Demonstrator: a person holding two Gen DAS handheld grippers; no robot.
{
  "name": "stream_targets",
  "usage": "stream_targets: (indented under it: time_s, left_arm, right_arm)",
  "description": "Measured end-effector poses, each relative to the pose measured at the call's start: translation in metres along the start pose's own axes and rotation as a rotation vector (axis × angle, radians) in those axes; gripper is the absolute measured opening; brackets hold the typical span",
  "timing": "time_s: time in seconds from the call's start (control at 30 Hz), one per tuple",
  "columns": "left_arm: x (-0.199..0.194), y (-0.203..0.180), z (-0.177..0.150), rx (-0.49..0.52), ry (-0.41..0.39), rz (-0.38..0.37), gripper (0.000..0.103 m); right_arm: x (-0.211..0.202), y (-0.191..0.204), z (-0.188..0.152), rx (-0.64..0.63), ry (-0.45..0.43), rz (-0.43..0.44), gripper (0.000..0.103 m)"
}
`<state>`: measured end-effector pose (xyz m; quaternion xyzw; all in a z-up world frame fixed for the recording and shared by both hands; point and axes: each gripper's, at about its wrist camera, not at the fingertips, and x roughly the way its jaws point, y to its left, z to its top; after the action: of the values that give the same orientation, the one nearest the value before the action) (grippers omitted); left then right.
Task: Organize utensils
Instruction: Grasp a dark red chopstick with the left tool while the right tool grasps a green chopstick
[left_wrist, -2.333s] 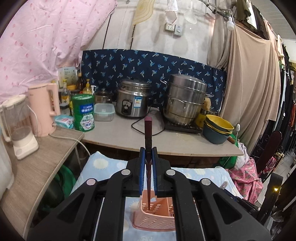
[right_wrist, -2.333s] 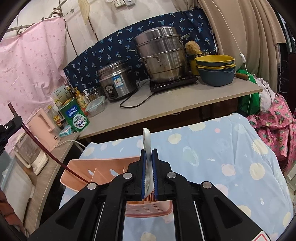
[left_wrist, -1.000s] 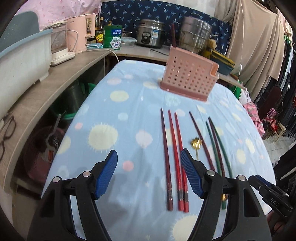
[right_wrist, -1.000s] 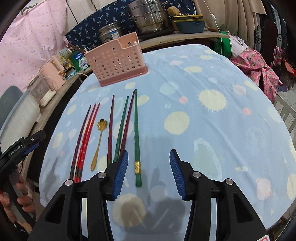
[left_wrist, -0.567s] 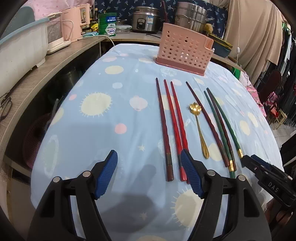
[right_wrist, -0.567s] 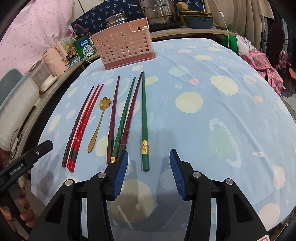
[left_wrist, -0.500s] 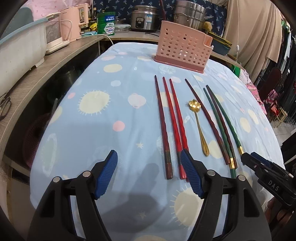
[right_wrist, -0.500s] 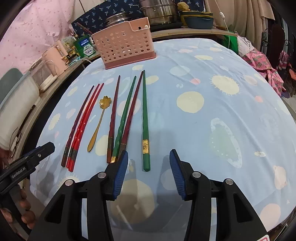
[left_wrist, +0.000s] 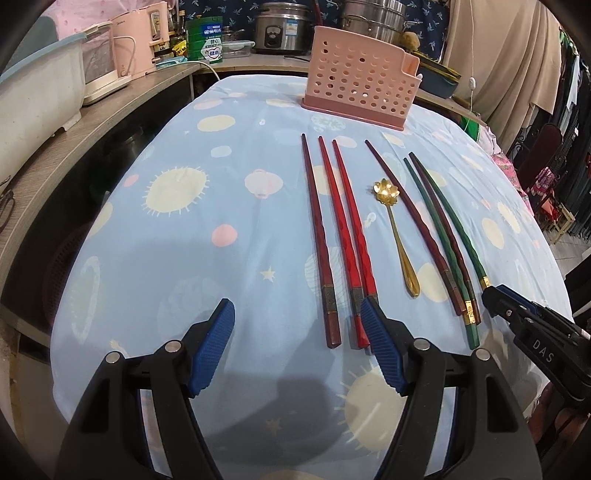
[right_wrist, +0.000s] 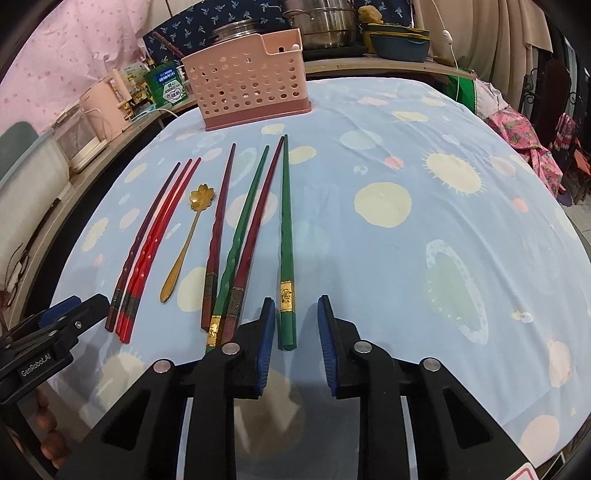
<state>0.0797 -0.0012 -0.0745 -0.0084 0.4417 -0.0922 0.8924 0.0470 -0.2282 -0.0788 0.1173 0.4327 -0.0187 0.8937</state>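
Observation:
Several chopsticks lie side by side on the blue spotted tablecloth (left_wrist: 177, 258), thick ends toward me. Three red chopsticks (left_wrist: 343, 229) lie left of a gold spoon (left_wrist: 395, 236); dark red and green ones (left_wrist: 439, 236) lie to its right. A pink perforated basket (left_wrist: 358, 88) stands at the far end. My left gripper (left_wrist: 295, 314) is open, and the red chopsticks' ends lie between its fingers, untouched. My right gripper (right_wrist: 295, 314) straddles the end of the rightmost green chopstick (right_wrist: 285, 221). Its jaws are closing, with a gap still showing at each pad.
A wooden counter (left_wrist: 110, 110) runs along the left with a blue basin (left_wrist: 33, 96), a blender and a pink kettle (left_wrist: 136, 40). Pots and a rice cooker (left_wrist: 280, 26) stand behind the basket. Clothes hang at the right (right_wrist: 517, 140). The table's near edge is just below both grippers.
Both grippers have left the basket and come down to the near chopstick ends. The right jaws have narrowed around the green chopstick's end. The left jaws have kept their width.

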Motion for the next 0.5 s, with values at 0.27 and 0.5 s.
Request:
stream_targets:
  time_s: [0.27, 0.5]
  left_arm:
    - [0.01, 0.002, -0.001, 0.006, 0.002, 0.039, 0.065]
    - [0.012, 0.0, -0.001, 0.029, -0.004, 0.071, 0.059]
  right_arm:
    - [0.0, -0.001, -0.001, 0.004, -0.002, -0.001, 0.008]
    - [0.001, -0.001, -0.001, 0.005, -0.001, 0.0, 0.008]
